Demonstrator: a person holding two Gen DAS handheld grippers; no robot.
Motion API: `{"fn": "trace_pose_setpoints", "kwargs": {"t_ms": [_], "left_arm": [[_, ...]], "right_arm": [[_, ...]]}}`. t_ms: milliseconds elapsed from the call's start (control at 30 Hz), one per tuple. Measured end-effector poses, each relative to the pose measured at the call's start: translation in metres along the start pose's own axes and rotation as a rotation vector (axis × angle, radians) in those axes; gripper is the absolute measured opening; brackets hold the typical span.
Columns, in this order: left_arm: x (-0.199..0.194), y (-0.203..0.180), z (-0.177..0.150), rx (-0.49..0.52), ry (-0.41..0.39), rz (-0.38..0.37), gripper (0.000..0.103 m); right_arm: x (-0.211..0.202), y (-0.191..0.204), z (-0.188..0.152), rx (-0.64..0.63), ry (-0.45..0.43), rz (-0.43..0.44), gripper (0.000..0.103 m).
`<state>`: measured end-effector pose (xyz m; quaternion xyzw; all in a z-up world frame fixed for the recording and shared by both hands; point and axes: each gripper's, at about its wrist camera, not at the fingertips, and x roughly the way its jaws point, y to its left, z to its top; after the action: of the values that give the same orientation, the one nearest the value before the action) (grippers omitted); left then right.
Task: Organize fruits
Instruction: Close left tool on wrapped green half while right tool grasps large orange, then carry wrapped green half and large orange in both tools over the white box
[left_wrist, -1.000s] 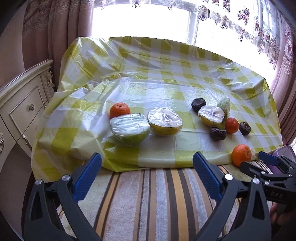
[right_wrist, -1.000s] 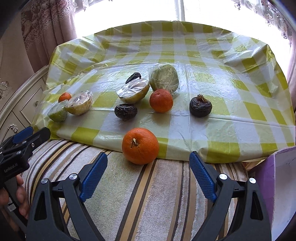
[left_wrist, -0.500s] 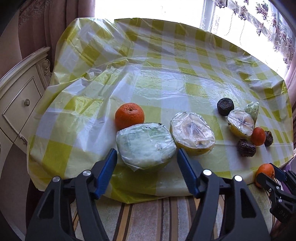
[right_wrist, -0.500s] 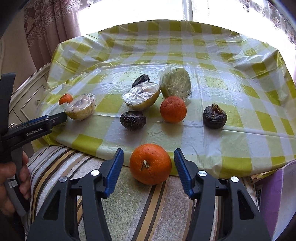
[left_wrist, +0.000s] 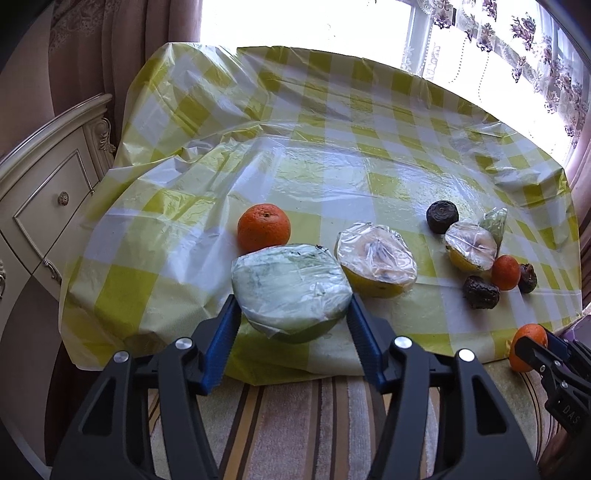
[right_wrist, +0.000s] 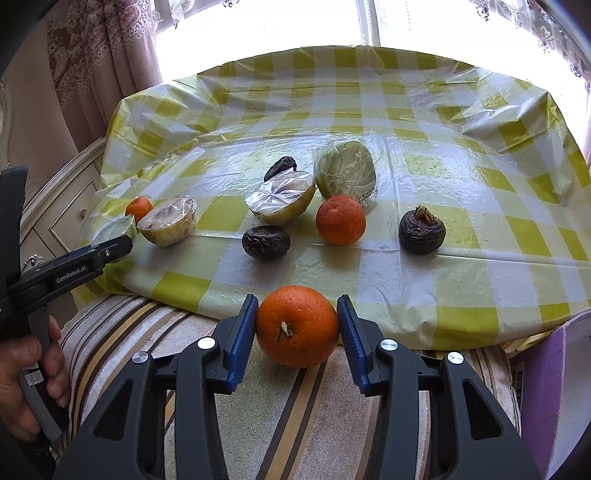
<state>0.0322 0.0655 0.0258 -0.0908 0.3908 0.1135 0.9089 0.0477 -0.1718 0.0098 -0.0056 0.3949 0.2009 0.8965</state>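
My left gripper (left_wrist: 291, 321) has its blue pads against both sides of a plastic-wrapped green pomelo half (left_wrist: 291, 291) at the front edge of the yellow checked tablecloth (left_wrist: 332, 155). My right gripper (right_wrist: 297, 328) has its pads against a large orange (right_wrist: 297, 326) that rests on the striped cushion (right_wrist: 295, 413). On the cloth lie two wrapped yellow halves (right_wrist: 282, 201) (right_wrist: 168, 221), smaller oranges (right_wrist: 340, 219) (left_wrist: 263, 227), dark wrinkled fruits (right_wrist: 266, 243) (right_wrist: 422, 229) and another wrapped green piece (right_wrist: 347, 170).
A cream dresser (left_wrist: 44, 192) stands to the left of the table. A purple box (right_wrist: 554, 387) stands at the right by the cushion. Curtains and a bright window lie behind. The far half of the cloth holds no fruit.
Both grippers moved forward and narrowed. The left one now has the green pomelo half between its pads. The right one now has the large orange between its pads.
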Motion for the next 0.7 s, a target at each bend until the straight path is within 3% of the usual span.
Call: {"fn": "trace_pose_setpoints", "kwargs": {"t_ms": [233,433,700], "left_arm": [[-0.023,-0.023,-0.019,0.046,-0.030,-0.010,0.058],[-0.047,-0.075,-0.043,0.146,-0.051,-0.101,0.058],[-0.069,-0.137,-0.047,0.245,-0.075,-0.228,0.058]], "right_arm": [[-0.022,-0.009,0.000,0.025,-0.046,0.006,0.044],[-0.039,-0.021,-0.005,0.052,-0.066,0.011,0.044],[-0.076,-0.063,-0.013,0.119,-0.112,-0.038,0.044]]}}
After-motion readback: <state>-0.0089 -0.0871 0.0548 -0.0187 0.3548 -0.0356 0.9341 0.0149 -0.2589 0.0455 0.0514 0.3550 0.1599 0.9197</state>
